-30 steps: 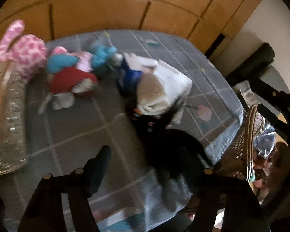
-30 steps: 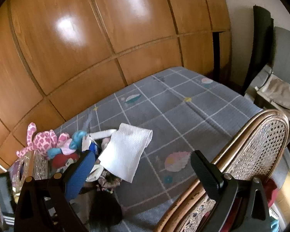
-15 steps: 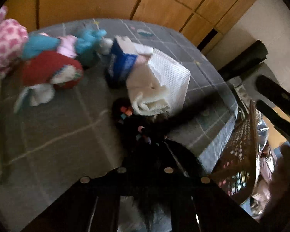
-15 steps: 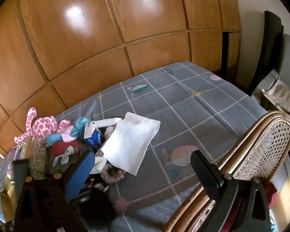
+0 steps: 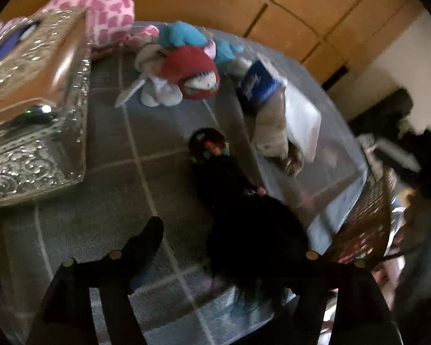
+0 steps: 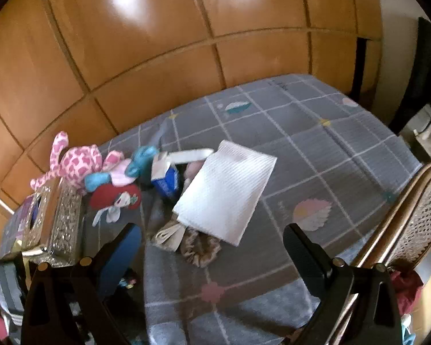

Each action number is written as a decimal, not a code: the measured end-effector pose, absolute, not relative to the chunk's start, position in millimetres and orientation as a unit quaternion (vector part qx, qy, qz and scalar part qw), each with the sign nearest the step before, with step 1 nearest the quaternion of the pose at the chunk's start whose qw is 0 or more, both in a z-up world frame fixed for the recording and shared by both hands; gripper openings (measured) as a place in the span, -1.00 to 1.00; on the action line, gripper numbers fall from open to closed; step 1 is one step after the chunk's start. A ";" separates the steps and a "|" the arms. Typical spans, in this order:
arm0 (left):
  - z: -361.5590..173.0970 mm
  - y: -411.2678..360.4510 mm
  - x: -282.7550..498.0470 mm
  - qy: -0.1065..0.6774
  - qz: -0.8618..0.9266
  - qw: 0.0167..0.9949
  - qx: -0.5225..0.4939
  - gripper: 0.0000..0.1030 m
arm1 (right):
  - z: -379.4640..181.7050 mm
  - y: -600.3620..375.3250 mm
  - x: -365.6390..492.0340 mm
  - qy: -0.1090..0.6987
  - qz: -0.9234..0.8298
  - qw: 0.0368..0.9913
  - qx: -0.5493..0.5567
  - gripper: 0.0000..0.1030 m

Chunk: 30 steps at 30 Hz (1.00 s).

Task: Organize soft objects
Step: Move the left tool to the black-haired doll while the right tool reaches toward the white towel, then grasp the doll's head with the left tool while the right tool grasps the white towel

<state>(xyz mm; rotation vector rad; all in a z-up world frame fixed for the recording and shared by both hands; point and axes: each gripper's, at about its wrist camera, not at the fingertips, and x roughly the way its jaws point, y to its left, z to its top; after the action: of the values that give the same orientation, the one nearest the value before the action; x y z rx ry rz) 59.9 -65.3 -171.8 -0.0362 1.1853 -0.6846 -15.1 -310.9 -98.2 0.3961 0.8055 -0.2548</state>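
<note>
A black furry soft object (image 5: 244,215) with coloured beads lies on the grey checked tablecloth (image 5: 109,189) in the left wrist view. My left gripper (image 5: 230,247) is open above its near end; its right finger is hidden by the fur. Farther back lie a red-haired doll (image 5: 192,74), a pink spotted plush (image 5: 109,14), a blue plush (image 5: 184,36) and a white cloth (image 5: 300,118). In the right wrist view my right gripper (image 6: 212,250) is open and empty, above the table's near edge, short of the white cloth (image 6: 224,195) and a brown scrunchie (image 6: 199,248).
A silver embossed tissue box (image 5: 37,109) stands at the left; it also shows in the right wrist view (image 6: 60,224). A blue tissue pack (image 6: 165,179) lies by the cloth. A rattan chair back (image 6: 408,224) rises at the right edge. Wooden panels (image 6: 158,43) close the far side.
My left gripper was shut around the black furry object half a second ago and has opened; its view has swung left, bringing the silver box in. The right gripper has edged forward.
</note>
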 end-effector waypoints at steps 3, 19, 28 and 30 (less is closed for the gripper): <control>-167.3 -57.6 60.4 0.545 -0.315 0.776 -0.045 0.42 | -100.6 -308.6 -13.5 0.394 -0.121 0.890 0.193 0.96; -181.6 -113.3 82.7 0.553 -0.301 0.777 -0.006 -0.27 | -137.7 -362.1 52.2 0.452 -0.150 0.828 0.294 0.96; -175.0 -108.6 63.7 0.526 -0.301 0.795 0.028 -0.27 | -194.0 -383.7 101.2 0.511 -0.209 0.782 0.289 0.87; -173.6 -104.5 59.8 0.524 -0.303 0.795 0.024 -0.27 | -193.0 -381.5 103.6 0.512 -0.209 0.787 0.273 0.14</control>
<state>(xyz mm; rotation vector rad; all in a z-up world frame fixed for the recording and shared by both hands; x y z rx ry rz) 59.8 -104.5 -173.6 0.0518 1.1269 -0.6522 103.6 -381.5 -193.0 0.5877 1.1039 -0.4501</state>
